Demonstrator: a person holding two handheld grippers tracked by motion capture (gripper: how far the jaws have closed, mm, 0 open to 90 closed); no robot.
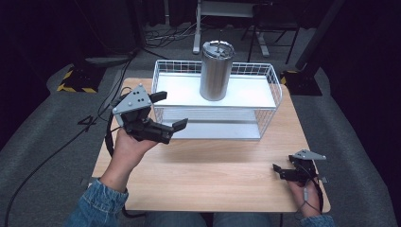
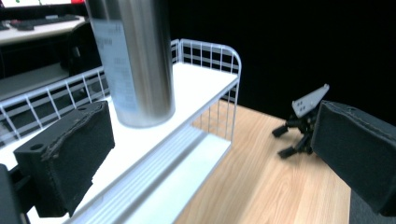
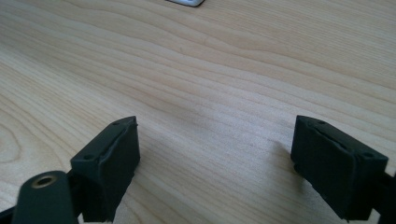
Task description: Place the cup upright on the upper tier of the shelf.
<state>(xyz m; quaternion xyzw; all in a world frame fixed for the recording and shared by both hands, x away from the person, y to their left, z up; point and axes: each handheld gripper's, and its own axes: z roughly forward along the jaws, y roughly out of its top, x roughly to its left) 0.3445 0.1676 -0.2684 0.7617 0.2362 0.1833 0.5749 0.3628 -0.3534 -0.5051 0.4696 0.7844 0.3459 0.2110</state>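
Steel tumbler [image 1: 216, 71] on the wire rack [image 1: 270, 97]

Tall brushed-metal cylinder with a lid — standing upright on the white top shelf of the rack, near the shelf's middle; a pale label shows on its side in the left gripper view.

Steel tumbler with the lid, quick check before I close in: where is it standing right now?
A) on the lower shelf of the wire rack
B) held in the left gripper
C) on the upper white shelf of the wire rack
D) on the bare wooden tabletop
C: the tall brushed-steel tumbler stands upright on the top white shelf of the white wire rack, while the left gripper is open beside the rack, gripping nothing.
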